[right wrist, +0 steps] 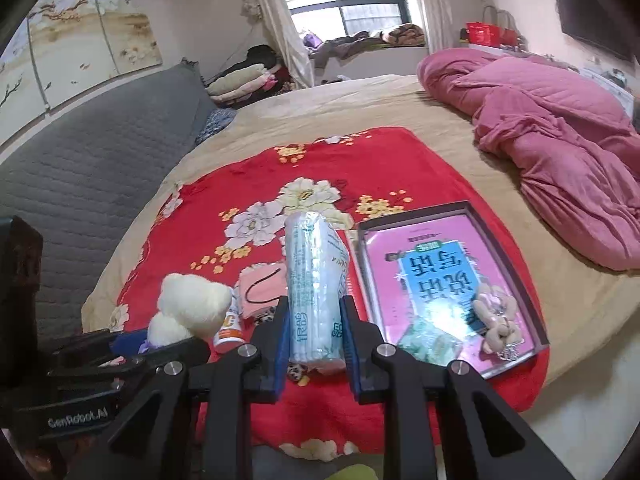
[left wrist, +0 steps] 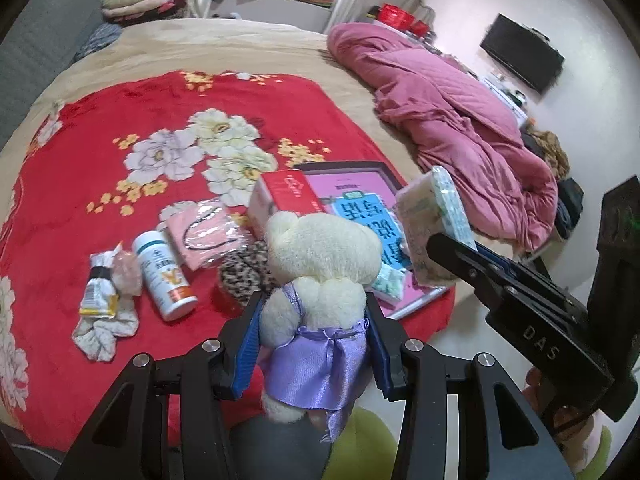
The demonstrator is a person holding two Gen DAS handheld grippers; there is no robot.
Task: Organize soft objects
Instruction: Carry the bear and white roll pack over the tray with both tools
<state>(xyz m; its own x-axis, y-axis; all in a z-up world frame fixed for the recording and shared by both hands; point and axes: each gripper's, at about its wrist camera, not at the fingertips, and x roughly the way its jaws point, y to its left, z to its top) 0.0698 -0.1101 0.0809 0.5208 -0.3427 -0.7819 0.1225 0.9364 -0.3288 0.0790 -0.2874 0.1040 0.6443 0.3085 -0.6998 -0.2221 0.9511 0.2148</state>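
White bottle (left wrist: 164, 276); leopard scrunchie (left wrist: 244, 276); red box (left wrist: 286, 200).

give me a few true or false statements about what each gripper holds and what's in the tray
1. The left gripper grips a cream plush bear in a purple dress. True.
2. The right gripper is empty. False: its jaws are shut on a plastic pack.
3. The white bottle stands upright in the tray. False: it lies on its side on the red blanket, outside the tray.
4. A small plush toy lies in the tray. True.
5. The pink quilt covers the tray. False: it is bunched up apart from it, on the far side of the bed.
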